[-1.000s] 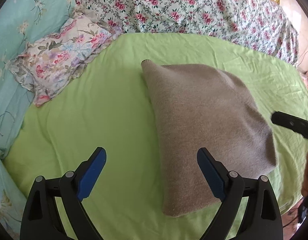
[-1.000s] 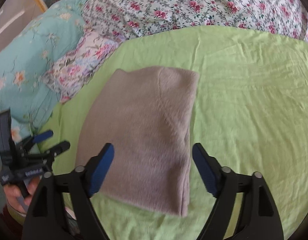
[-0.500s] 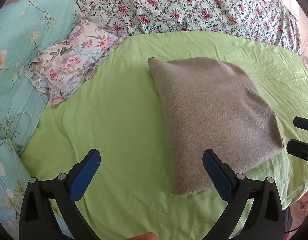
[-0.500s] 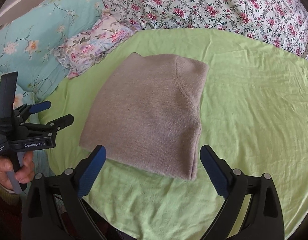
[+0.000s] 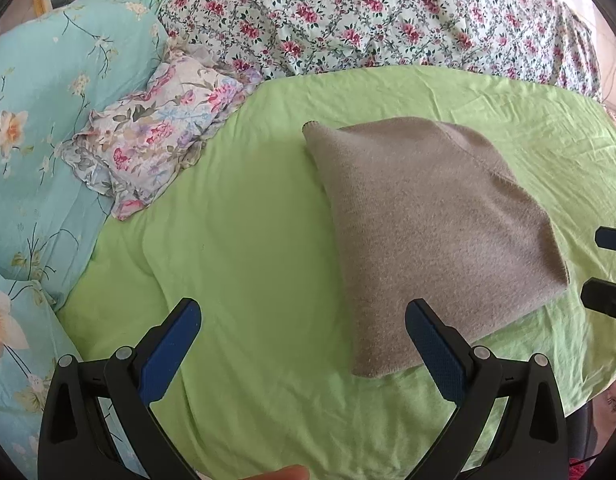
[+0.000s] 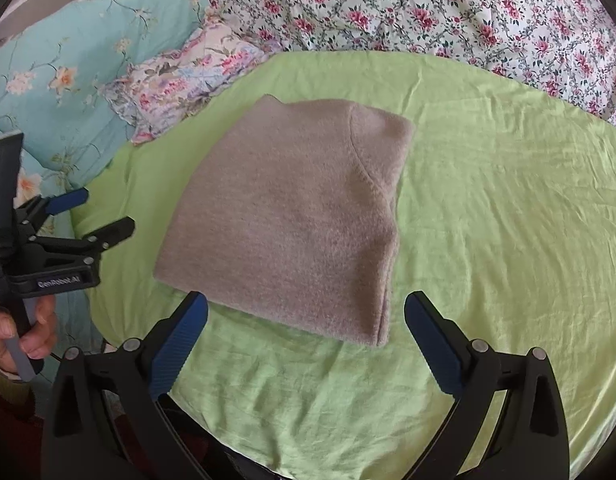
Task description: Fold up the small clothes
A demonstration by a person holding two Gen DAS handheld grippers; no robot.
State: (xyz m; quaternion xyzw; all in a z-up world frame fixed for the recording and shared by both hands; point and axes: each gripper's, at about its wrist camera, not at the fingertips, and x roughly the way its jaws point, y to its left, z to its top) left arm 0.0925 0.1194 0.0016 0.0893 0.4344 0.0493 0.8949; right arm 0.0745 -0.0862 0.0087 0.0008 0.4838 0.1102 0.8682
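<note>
Your brown knit garment (image 6: 292, 216) lies folded into a compact packet on the green sheet (image 6: 507, 220) of the bed, and neither tool is touching it. Your left gripper (image 5: 304, 344) hangs with fingers spread wide and empty, over bare sheet just beside the packet's near edge. Your right gripper (image 6: 306, 332) is the same, wide and empty, at the near edge. This fold looks finished; next you'd likely set it aside or fetch another piece.

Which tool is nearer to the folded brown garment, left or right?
Right. The right tool hangs just before the brown garment; the left tool sits off its left side.
</note>
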